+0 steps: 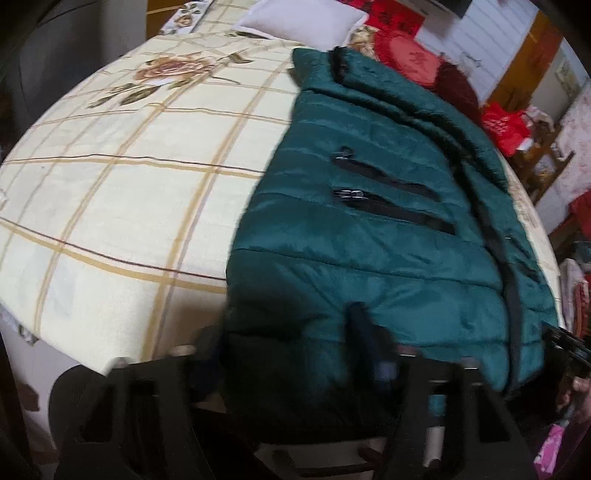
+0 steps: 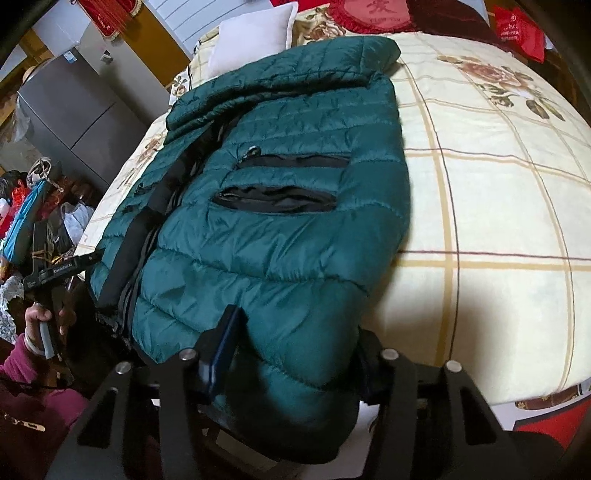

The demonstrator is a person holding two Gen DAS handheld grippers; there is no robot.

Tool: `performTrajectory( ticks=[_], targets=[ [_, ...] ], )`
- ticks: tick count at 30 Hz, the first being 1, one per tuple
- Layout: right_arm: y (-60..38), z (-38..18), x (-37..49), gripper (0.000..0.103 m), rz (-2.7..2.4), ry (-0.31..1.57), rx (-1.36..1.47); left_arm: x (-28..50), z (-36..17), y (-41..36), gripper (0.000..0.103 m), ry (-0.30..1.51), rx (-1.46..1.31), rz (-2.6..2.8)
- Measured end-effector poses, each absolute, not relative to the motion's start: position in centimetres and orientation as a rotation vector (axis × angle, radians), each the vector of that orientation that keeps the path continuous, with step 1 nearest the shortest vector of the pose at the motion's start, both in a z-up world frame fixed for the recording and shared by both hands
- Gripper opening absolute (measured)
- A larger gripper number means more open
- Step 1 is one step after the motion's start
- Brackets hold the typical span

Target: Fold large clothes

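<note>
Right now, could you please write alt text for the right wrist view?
A dark green puffer jacket lies on a cream checked bedspread, its near hem clamped in the right gripper. A white pillow sits beyond it.

Left view blurry; jacket hem hides jaws' grip, prob. pinched both sides.
</note>
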State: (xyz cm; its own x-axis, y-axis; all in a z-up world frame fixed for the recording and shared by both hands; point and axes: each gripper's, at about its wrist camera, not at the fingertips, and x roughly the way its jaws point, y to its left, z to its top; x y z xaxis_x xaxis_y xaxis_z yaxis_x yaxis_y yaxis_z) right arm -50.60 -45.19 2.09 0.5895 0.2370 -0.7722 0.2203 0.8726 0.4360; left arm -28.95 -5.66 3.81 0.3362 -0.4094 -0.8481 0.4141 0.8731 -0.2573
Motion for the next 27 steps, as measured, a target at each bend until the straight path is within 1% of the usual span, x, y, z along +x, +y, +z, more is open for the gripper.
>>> performTrajectory(
  ticks=[1, 2, 3, 4, 7, 15, 21, 27],
  targets=[
    [-45.2, 2.3, -50.6, 0.027, 0.011, 0.941, 0.532, -29.1, 4.3, -5.7, 0.037, 1.087, 0.013, -0.536],
    [-45.2, 2.7, -50.5, 0.024, 0.013, 0.927, 0.533, -29.2, 4.7, -5.7, 0.032, 1.070, 0.026, -0.537],
    [-45.4, 3.4, -50.6, 0.020, 0.018, 0.903, 0.539, -29.2, 5.3, -5.6, 0.025, 1.050, 0.035, -0.542],
    [-45.6, 3.9, -50.5, 0.019, 0.026, 0.884, 0.547, -29.1, 5.9, -5.5, 0.022, 1.031, 0.029, -0.552],
    [-46.2, 6.0, -50.4, 0.018, 0.052, 0.818, 0.561, -28.5, 8.0, -5.0, 0.020, 0.989, -0.028, -0.585],
    [-48.0, 10.3, -48.6, 0.018, 0.045, 0.694, 0.552, -26.1, 12.7, -5.9, 0.020, 0.867, -0.084, -0.590],
    [-50.2, 12.5, -45.4, 0.018, -0.005, 0.633, 0.535, -23.5, 15.6, -7.6, 0.020, 0.803, -0.130, -0.594],
    [-54.1, 14.0, -41.1, 0.018, -0.053, 0.579, 0.604, -18.9, 18.4, -11.1, 0.020, 0.736, -0.146, -0.580]
  ],
)
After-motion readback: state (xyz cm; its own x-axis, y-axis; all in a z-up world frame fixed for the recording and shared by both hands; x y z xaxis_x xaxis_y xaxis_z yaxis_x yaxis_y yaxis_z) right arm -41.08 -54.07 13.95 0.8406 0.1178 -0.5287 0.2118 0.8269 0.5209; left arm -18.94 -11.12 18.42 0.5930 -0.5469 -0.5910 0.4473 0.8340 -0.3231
